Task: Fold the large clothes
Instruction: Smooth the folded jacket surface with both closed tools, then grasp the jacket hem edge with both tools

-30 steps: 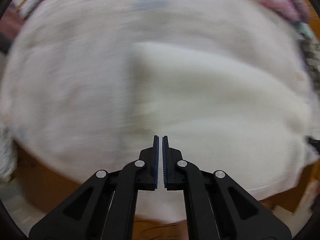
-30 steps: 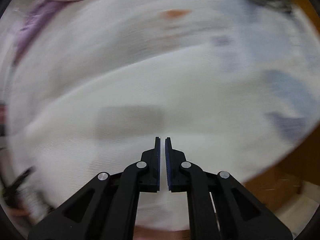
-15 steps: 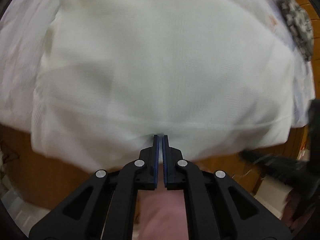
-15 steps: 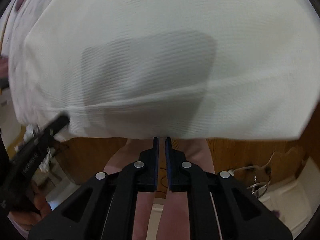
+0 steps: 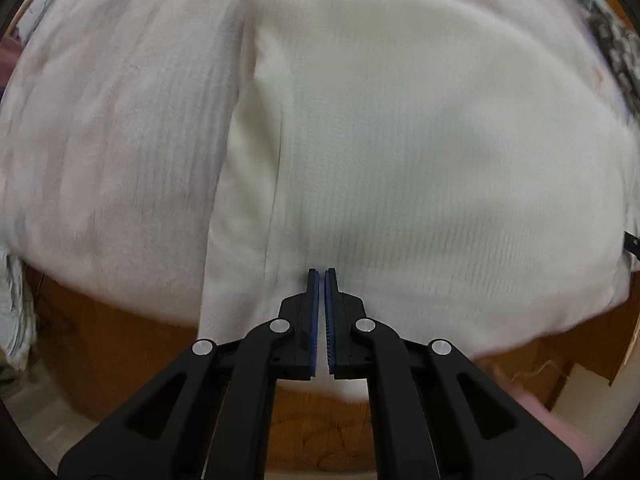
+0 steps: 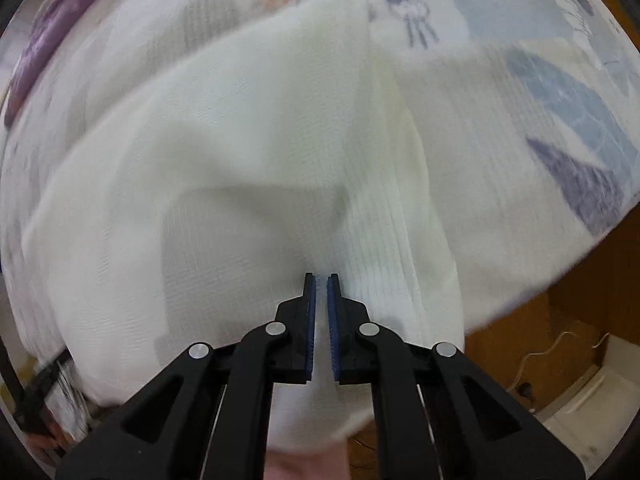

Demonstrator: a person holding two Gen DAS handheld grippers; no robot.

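A large cream-white ribbed garment [image 5: 420, 152] lies spread on the bed, and its near edge hangs over the bed's front. It also fills the right wrist view [image 6: 240, 168]. My left gripper [image 5: 321, 274] is shut on the garment's near edge, close to its left folded side. My right gripper [image 6: 321, 278] is shut on the same near edge, close to the right side seam. The cloth runs forward from both grips.
A white bedsheet [image 5: 100, 120] lies under the garment, with a blue and purple print [image 6: 572, 128] on the right. The wooden bed frame [image 5: 120, 344] is below. A dark patterned cloth [image 5: 616, 48] lies far right. A white cable [image 6: 552, 348] is on the floor.
Half a second ago the garment hung lifted in front of both cameras with my legs showing below. Now both grippers have carried it forward and down, and it lies over the bed.
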